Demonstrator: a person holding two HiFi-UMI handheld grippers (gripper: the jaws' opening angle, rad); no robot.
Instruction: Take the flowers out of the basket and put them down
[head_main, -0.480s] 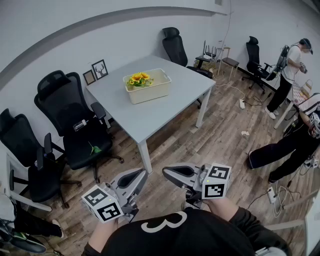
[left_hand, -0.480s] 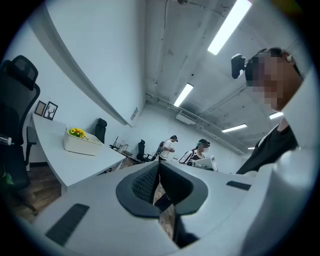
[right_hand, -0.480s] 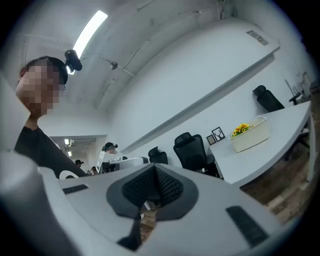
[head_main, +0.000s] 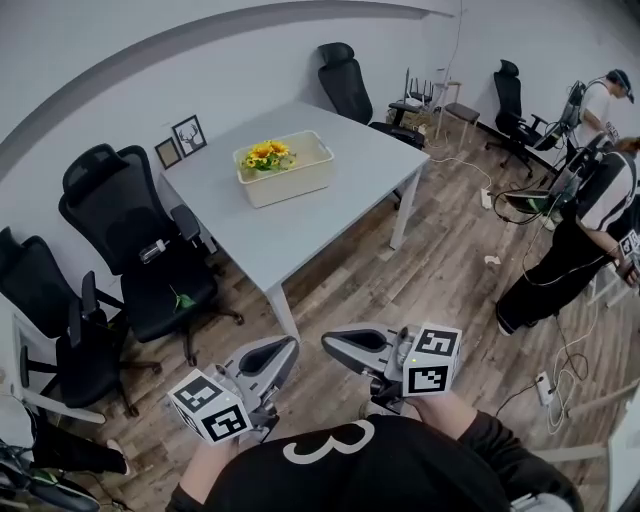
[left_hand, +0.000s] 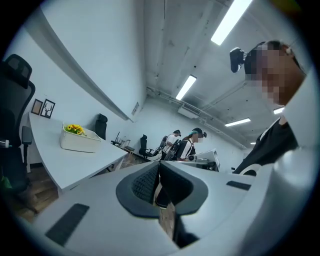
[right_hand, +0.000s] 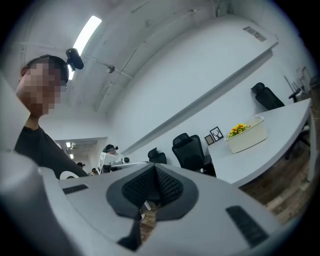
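Spotting yellow flowers (head_main: 262, 153) tucked in the left end of the cream basket (head_main: 297, 180) toward the far edge of the grey table (head_main: 300, 225) — well away from the left gripper (head_main: 287, 347), jaws shut on nothing, and the right gripper (head_main: 328, 343) just beside it, likewise closed and empty.

A white "3" (head_main: 325, 443) stood on the person's black shirt (head_main: 420, 470); nothing else could be read.

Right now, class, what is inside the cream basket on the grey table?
Yellow flowers with green leaves stand at the basket's left end. Its near wall hides their stems and the bottom, so anything lower cannot be seen.
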